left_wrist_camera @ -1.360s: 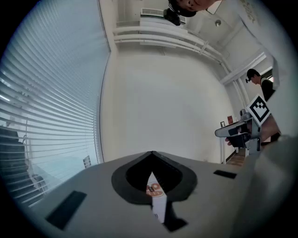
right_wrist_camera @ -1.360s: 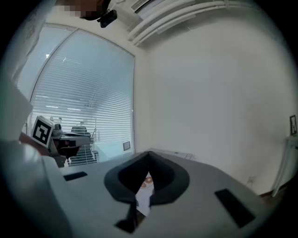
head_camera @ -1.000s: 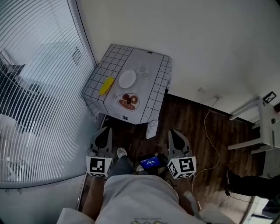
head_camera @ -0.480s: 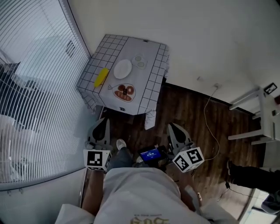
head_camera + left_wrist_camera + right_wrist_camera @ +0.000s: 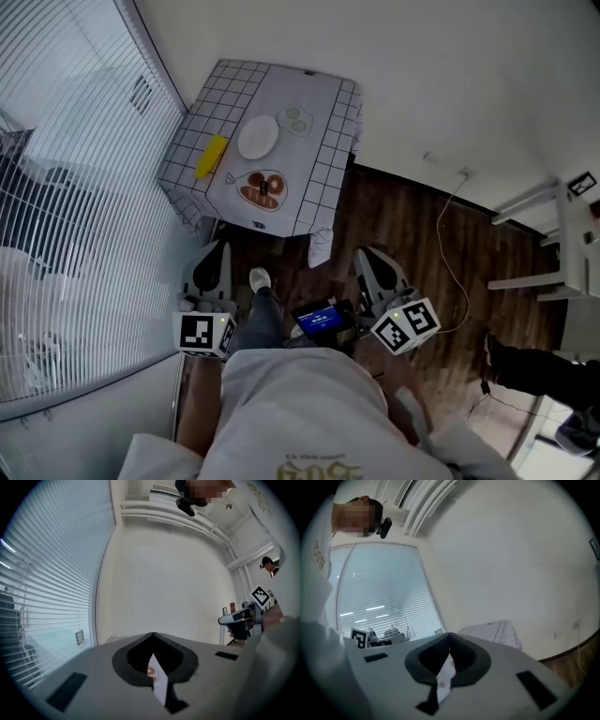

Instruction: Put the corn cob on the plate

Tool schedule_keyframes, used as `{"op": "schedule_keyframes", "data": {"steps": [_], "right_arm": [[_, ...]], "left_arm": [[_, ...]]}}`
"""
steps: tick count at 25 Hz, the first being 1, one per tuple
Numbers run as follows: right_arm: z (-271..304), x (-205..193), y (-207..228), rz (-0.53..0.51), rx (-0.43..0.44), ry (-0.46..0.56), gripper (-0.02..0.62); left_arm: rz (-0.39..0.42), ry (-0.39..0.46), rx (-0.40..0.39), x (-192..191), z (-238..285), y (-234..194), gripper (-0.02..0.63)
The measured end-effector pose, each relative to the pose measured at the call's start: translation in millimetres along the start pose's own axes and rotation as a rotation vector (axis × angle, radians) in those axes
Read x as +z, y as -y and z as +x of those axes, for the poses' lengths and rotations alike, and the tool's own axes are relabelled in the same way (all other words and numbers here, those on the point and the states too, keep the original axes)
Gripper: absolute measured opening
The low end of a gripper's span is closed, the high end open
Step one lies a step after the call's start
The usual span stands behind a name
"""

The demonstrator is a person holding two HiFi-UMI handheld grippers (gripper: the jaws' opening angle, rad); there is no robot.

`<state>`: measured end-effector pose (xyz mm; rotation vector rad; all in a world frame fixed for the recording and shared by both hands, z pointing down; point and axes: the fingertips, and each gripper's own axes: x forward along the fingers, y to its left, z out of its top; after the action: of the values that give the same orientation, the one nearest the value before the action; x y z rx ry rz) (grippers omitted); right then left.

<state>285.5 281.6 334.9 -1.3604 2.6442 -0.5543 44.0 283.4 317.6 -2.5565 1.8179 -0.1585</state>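
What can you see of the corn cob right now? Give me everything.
The corn cob shows only in the head view: a small, bright yellow, elongated piece, too far off to make out kernels. It lies flat and slantwise on the grid-patterned tablecloth, near the cloth's left edge in that view, left of the white plate and apart from it. Only the cloth touches it.

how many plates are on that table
2. An empty white plate sits mid-table, right of the corn cob in the head view; a second plate holding something brown lies nearer the person. Two small round things beyond them are too small to tell.
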Motion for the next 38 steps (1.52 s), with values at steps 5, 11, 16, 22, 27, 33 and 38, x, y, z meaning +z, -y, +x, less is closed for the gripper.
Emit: {"op": "schedule_keyframes", "data": {"steps": [5,11,16,22,27,33,38], "right_arm": [[29,-1,12,0.023,-0.018,-0.03,0.006],[88,5,28,-0.016,-0.039,-0.062,0.006],[155,14,43,-0.005,-0.065,-0.077,0.006],[239,16,52,-0.021,-0.106,-0.106,0.006],[290,7,63,-0.027,-0.139,-0.146,0.006],[352,8,61,-0.09,-0.119,-0.179,0.006],[383,5,49,-0.18,-0.08,-0.224,0.006]], "left_arm": [[0.002,-0.016,-0.01,-10,25,-18,0.008],[-0.026,-0.002,-0.007,-13,80,-62,0.008],[-0.028,-0.019,-0.033,-13,133,-105,0.008],[-0.027,-0.06,-0.048,-21,193,-166,0.008],[0.007,-0.096,-0.049,-40,229,-211,0.008],[-0.006,-0.118,-0.037,-52,246,-258,0.008],[-0.056,-0.134,-0.022,-58,257,-281,0.008]]}}
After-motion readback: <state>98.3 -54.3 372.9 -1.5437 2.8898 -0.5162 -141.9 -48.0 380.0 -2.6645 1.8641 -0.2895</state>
